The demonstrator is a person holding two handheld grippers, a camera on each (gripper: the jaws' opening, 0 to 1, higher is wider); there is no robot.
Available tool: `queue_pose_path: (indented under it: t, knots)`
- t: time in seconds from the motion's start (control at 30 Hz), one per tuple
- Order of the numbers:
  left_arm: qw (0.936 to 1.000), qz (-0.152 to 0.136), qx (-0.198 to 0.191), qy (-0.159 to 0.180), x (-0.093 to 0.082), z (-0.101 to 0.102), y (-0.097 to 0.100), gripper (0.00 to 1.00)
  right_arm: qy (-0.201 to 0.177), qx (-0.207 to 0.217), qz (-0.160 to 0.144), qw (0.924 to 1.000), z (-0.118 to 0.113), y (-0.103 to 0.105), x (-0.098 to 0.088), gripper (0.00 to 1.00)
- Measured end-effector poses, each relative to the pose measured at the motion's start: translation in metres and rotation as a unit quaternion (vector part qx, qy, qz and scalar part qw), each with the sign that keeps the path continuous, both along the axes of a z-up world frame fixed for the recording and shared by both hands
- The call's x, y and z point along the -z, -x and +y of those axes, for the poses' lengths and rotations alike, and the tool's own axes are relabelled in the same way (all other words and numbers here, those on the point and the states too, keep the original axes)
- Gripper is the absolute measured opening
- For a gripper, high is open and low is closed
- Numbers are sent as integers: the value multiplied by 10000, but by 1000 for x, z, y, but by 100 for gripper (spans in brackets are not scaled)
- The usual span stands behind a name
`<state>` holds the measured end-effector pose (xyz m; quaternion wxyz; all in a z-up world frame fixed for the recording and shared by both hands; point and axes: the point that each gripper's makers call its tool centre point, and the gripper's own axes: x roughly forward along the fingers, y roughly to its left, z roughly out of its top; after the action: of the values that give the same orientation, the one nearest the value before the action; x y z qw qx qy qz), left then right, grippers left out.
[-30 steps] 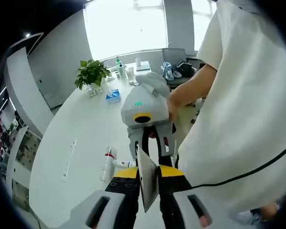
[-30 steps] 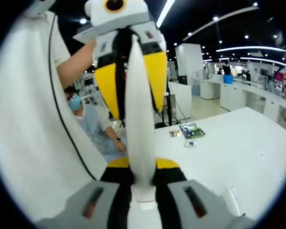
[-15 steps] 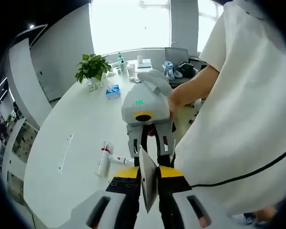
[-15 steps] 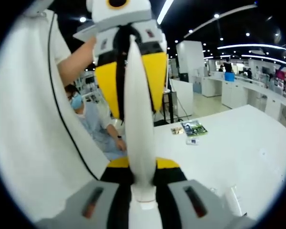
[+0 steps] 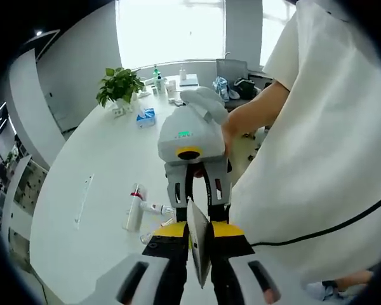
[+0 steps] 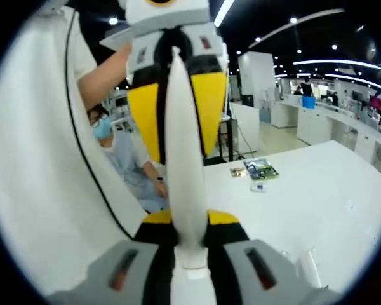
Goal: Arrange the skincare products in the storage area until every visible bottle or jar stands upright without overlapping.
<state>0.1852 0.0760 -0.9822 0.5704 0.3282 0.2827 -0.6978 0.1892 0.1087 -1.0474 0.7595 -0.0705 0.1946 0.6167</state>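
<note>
Left gripper view is drifting slightly, so nothing is progressing: both grippers, left [image 5: 200,254] and right [image 6: 186,210], are pinching one flat white tube [image 6: 185,190] together while bottles [image 5: 134,208] are lying toppled on the table [image 5: 101,159].

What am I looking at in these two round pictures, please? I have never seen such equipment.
There is no robot here. A person in a white shirt holds one hand tool in each hand, and each tool has two jaws and its own wide-angle camera.

The left gripper view looks along the left gripper. The right gripper view looks along the right gripper. The two tools point at each other, tip to tip. Both look shut and seem to hold nothing.

On the white table a white tube and a small bottle lie on their sides. Further away there are a potted plant and a blue tissue box.
</note>
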Motion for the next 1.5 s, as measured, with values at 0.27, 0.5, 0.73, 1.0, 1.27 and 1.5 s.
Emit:
queue_pose_path:
  t: [0.27, 0.5, 0.73, 1.0, 1.27, 1.5]
  knots:
    - [9999, 36, -71, -130, 3, 2, 0, 6, 5, -7, -93, 10000, 2, -3, 3, 20]
    - [9996, -4, -48, -274, 8, 1, -1, 5, -45, 24, -16, 10000, 2, -5, 9, 22]
    - [9993, -45, -74, -355, 10, -1, -4, 5, -92, 52, 42, 9999, -1, -10, 9, 23]
    - [9989, -104, -151, -440, 13, 0, -16, 4, 20, 209, 127, 9997, -6, -16, 22, 30]
    - [9979, -111, -202, -613, 21, 3, -28, 5, 2, 488, 198, 9986, -14, -21, 33, 38]
    - [9966, -246, -324, -718, 26, 11, -51, 5, -58, 807, 173, 9966, -23, -32, 34, 49]
